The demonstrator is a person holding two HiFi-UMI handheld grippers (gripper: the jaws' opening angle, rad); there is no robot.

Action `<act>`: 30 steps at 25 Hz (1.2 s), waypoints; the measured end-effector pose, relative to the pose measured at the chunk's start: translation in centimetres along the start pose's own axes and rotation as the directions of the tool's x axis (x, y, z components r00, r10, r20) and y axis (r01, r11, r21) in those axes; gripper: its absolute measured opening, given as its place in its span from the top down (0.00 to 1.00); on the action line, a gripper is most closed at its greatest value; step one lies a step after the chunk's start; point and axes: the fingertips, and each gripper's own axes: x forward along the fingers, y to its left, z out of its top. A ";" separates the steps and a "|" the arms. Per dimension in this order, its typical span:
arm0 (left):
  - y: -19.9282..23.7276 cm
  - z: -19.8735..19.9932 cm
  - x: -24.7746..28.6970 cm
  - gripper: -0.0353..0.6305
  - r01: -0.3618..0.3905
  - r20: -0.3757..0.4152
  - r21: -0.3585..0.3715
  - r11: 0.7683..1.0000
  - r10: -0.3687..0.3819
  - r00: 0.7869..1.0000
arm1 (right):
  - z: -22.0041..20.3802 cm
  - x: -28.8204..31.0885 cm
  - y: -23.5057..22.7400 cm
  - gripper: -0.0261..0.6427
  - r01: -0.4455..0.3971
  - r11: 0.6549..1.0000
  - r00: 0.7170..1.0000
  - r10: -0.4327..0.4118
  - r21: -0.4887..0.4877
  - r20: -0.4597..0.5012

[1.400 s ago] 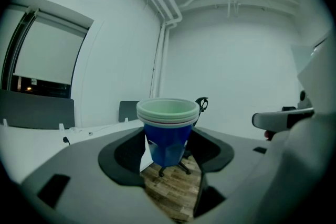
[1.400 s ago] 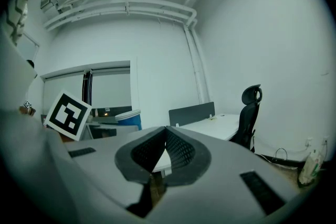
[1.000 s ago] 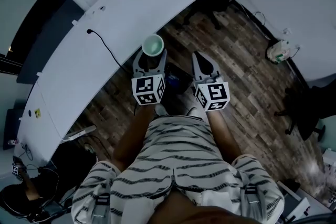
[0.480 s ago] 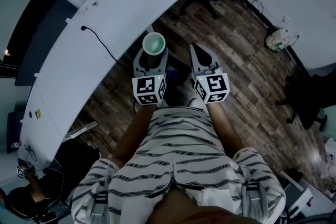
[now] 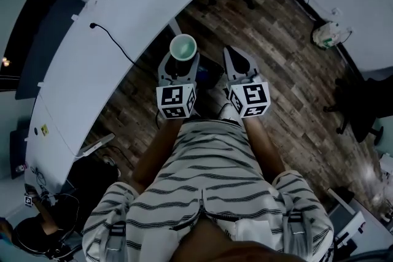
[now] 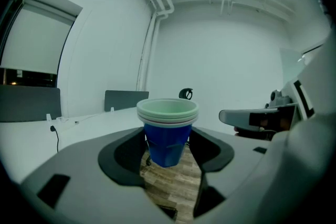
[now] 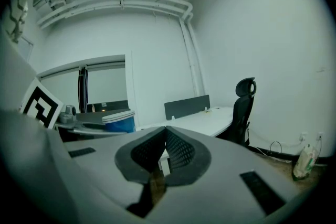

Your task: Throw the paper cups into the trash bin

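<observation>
Left claw (image 5: 178,68) is clamped on the stack of paper cups (image 6: 167,131), which sits upright, mouth up, dead at its 12 o'clock. Right claw (image 7: 165,139) is pinched closed on nothing. White table (image 5: 104,40) curves off at 10 o'clock, with wooden floor (image 5: 288,70) below. I can't pick out a trash bin for sure, so I guess finding it comes next.

You've got the paper cups (image 6: 167,132) nested into one stack, blue on the outside and pale green inside, with several pale rims layered at the top. The stack stands upright, mouth up, its blue body pinched between the jaws of your left gripper (image 5: 182,63), in the air above the wooden floor (image 5: 288,70).
</observation>
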 end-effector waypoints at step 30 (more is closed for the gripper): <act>0.2 -12.3 1.2 0.53 0.088 -0.251 -0.058 0.994 -0.100 0.963 | -10.9 0.4 -0.7 0.94 0.095 0.991 0.978 -0.075 0.095 -0.195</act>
